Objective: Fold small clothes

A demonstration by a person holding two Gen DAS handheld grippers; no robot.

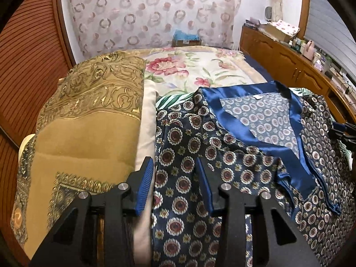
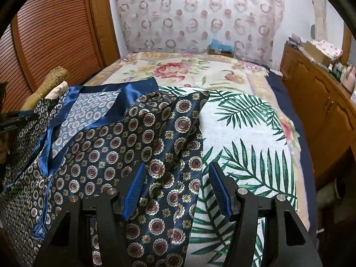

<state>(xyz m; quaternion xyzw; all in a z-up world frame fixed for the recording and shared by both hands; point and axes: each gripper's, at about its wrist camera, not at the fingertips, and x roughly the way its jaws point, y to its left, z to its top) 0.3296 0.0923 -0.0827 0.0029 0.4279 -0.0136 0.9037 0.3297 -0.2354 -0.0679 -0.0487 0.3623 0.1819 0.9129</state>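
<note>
Bedroom scene: bed (image 2: 224, 71) with floral cover is filling the centre, wooden louvred doors (image 1: 29, 51) sitting at 9 o'clock, wooden cabinet run (image 1: 289, 60) with clutter at 3 o'clock, patterned curtain (image 1: 151, 13) hanging at 12. Folded gold brocade blanket (image 1: 89, 120) is lying at 9 o'clock in the left view, touching the garment's edge. Palm-leaf sheet (image 2: 244, 138) is lying under the work area. Task item: navy medallion-print satin pyjama top (image 1: 189, 151) with blue satin collar band (image 1: 262, 142) is spreading across the bed, front open, collar toward 1 o'clock in the left view, one sleeve or side panel bunching toward 12 in the right view. Left gripper (image 1: 175, 189) is hovering with jaws apart over the garment's left edge, nothing between the pads. Right gripper (image 2: 176, 189) is also sitting with jaws apart, straddling the garment's right edge, fabric lying beneath the gap but not pinched. Risks, as I'm judging them: satin looking slippery, so a shallow pinch is likely slipping out mid-fold; left jaws are working just beside the gold blanket and could be grabbing it along with the top; creased right panel could be getting folded in crooked; grabbing one layer only would be dragging the open front askew.
</note>
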